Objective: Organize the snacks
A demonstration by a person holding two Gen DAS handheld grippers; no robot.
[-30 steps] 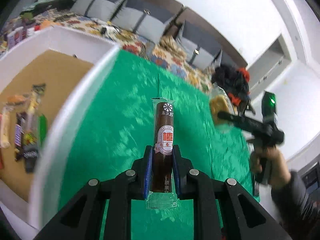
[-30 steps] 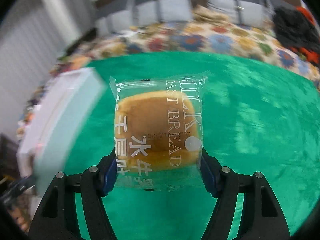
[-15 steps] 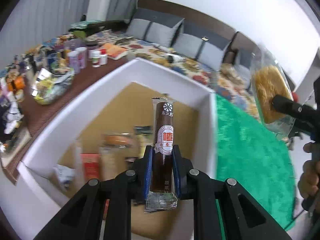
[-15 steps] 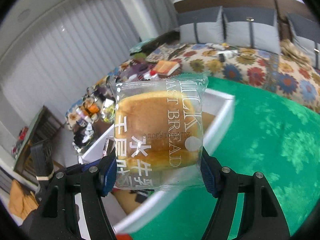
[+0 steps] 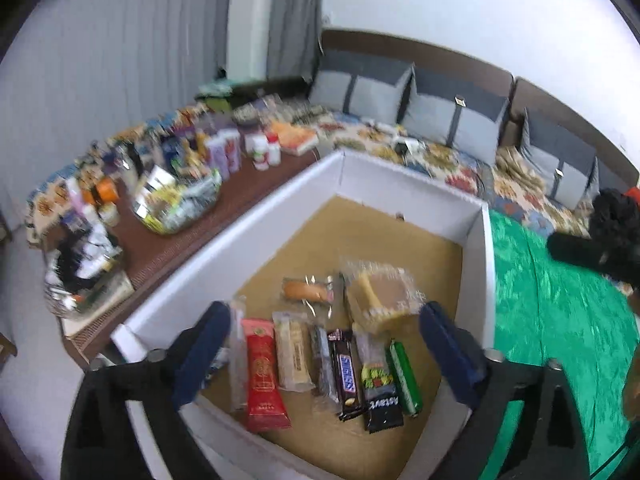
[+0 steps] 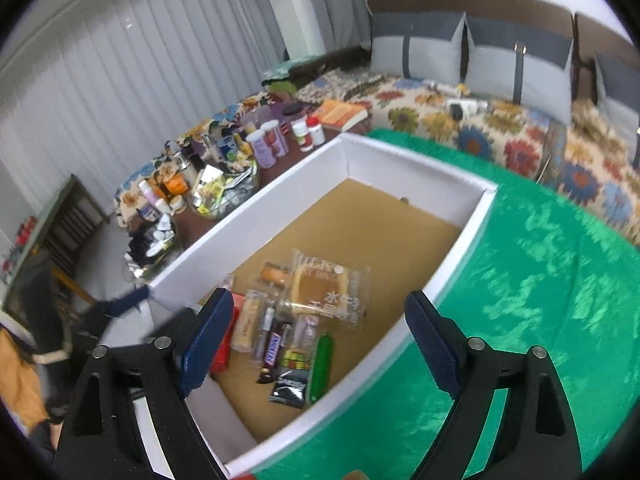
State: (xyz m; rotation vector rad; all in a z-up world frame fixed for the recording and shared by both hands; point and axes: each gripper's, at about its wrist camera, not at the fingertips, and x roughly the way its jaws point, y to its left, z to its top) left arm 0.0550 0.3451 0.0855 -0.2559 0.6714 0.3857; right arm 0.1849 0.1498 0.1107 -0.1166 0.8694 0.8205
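**Both hand-held grippers released over the snack box**

Left hand-held gripper [image 5: 322, 354]: jaws have just been opening and now stand wide apart, nothing between the blue pads. It hangs above the near end of the white box [image 5: 280, 196].

Right hand-held gripper [image 6: 318, 340]: jaws have just been opening too, spread wide, nothing pinched. Also above the box, tilted down into it.

Box sits on the green-covered worktop [image 6: 540, 280], brown cardboard floor, white walls. Far half of the floor is bare.

Contents, all at the near end:
- bread pack [image 6: 326, 292], clear wrapper with white lettering, lies flat on the box floor, farthest of the group, right of centre.
- small bun pack [image 5: 306, 292] just left of the bread pack.
- near row of bars side by side, long axes running near-to-far: red pouch [image 5: 262, 376], pale wafer bar [image 5: 294, 354], Snickers bar [image 5: 346, 372], dark pack with yellow-green print [image 5: 378, 390], green stick [image 5: 406, 376] at the right end.
- a clear-wrapped stick lies left of the red pouch; too blurred to read.

Left of the box: brown side table [image 5: 192, 228] crowded with bottles, jars and a clear bowl of packets. Far side: floral-covered sofa [image 6: 460, 124] with grey cushions.
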